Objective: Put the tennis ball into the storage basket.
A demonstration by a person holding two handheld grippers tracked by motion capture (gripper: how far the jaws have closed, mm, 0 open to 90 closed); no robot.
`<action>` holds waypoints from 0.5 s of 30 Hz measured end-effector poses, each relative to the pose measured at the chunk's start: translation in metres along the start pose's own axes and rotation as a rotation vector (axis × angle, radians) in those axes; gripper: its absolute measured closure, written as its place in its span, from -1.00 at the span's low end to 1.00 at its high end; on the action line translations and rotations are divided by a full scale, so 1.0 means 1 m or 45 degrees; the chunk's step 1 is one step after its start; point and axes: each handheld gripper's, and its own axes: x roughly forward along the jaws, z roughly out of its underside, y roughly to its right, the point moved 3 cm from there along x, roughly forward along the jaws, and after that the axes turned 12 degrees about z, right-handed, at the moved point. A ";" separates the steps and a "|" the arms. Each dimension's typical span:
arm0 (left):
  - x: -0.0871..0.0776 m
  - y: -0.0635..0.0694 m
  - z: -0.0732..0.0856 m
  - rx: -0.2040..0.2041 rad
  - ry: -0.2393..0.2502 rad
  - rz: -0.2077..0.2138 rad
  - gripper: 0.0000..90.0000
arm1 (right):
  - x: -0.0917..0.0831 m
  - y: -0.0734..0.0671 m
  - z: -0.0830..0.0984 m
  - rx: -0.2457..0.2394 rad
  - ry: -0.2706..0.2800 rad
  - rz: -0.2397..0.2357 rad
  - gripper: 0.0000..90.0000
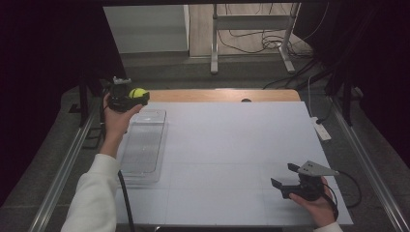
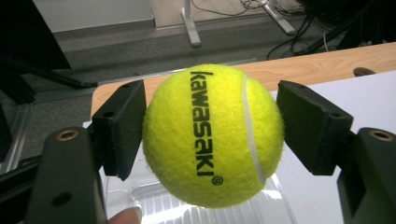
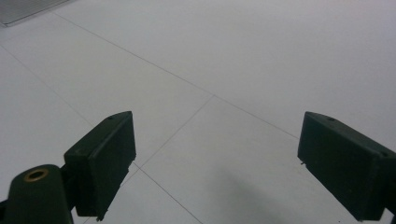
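White matting covers my table, wood showing at the far edge. My left gripper [image 1: 137,95] is clamped across the middle of a tennis ball [image 2: 212,135], held above the far end of a clear tray [image 1: 143,145]. I judge it light, springy and fuzzy enough not to slip; gripping its widest part suits it. My right gripper [image 1: 286,177] rests gaping, holding nothing.

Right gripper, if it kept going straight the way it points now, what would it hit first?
Probably the white table top: the right gripper, jaws open with nothing between them, looks angled down at bare surface. Depth is hard to judge.
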 end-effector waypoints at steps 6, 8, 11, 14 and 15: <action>-0.001 -0.008 0.000 -0.014 0.005 -0.025 -0.38 | 0.000 0.000 0.000 0.001 -0.001 0.002 -0.73; -0.001 -0.010 0.000 -0.016 0.002 -0.030 -0.38 | 0.000 0.000 0.000 0.001 -0.001 0.002 -0.73; -0.002 -0.012 0.001 -0.021 -0.001 -0.037 -0.38 | 0.001 0.000 0.000 0.002 -0.003 0.002 -0.73; -0.001 -0.014 0.001 -0.024 -0.003 -0.039 -0.38 | 0.001 0.000 0.001 0.000 -0.003 0.002 -0.74; -0.001 -0.015 0.002 -0.026 -0.005 -0.038 -0.38 | 0.001 0.000 0.001 0.000 -0.004 0.002 -0.73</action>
